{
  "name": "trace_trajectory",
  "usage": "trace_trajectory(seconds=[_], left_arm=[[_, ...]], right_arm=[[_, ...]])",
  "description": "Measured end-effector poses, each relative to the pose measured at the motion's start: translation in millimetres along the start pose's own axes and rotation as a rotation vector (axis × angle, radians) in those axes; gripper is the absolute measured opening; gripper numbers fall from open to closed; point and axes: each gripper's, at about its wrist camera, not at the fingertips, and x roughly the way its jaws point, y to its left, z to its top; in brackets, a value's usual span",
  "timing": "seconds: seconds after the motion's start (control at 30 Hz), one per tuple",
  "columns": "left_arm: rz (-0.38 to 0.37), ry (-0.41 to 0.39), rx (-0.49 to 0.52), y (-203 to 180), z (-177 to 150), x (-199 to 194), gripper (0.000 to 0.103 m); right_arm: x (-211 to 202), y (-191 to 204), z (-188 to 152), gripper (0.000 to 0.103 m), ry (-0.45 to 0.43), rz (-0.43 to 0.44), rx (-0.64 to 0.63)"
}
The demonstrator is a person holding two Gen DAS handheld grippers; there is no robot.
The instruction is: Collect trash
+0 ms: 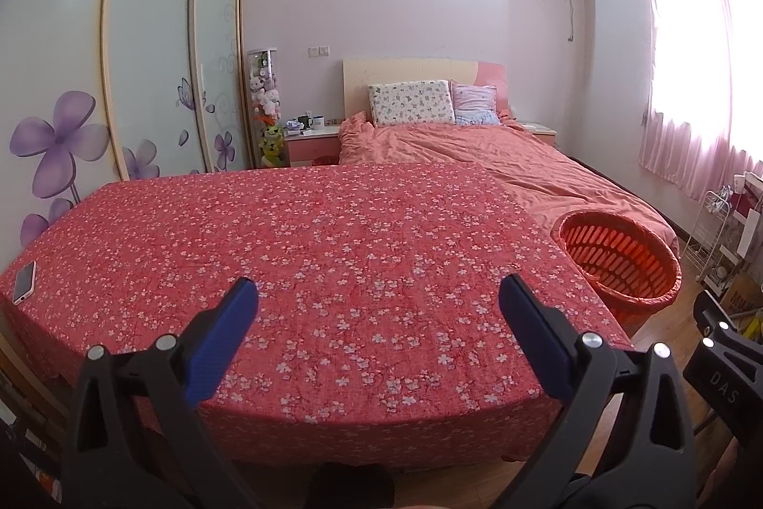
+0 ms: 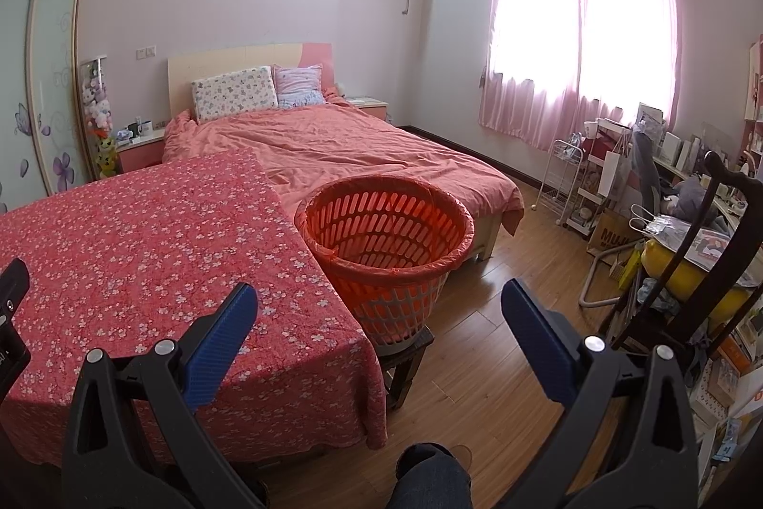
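**Seemingly nothing left on the cloth to collect**

Oddly, no trash shows anywhere on the flowered red cloth [image 1: 334, 251] that covers the table in front of the person. The only thing lying on it is a phone [image 1: 24, 281] at the far left edge, which does not look like rubbish. The orange basket [image 2: 386, 232], lined with a thin bag, stands on a small stool [image 2: 405, 358] just beside the table's right edge, between the table and the bed [image 2: 362, 156]; as much of its inside as can be seen looks bare, though its bottom is hidden from both cameras.

The left gripper [image 1: 379, 335] hovers above the near part of the cloth with its blue pads spread wide and nothing between them. The right gripper [image 2: 379, 337] is likewise spread and holds nothing, aimed toward the table corner and the basket.

By this evidence the task is either not yet begun or already finished; the pictures alone cannot say which
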Motion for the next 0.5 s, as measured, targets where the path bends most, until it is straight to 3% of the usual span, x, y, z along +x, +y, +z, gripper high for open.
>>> trace_trajectory(seconds=[0.5], left_arm=[[-0.004,0.003,0.000,-0.9,-1.8,-0.5,0.099]], right_arm=[[1.8,3.1,-1.0,0.101,0.005,0.001,-0.001]])
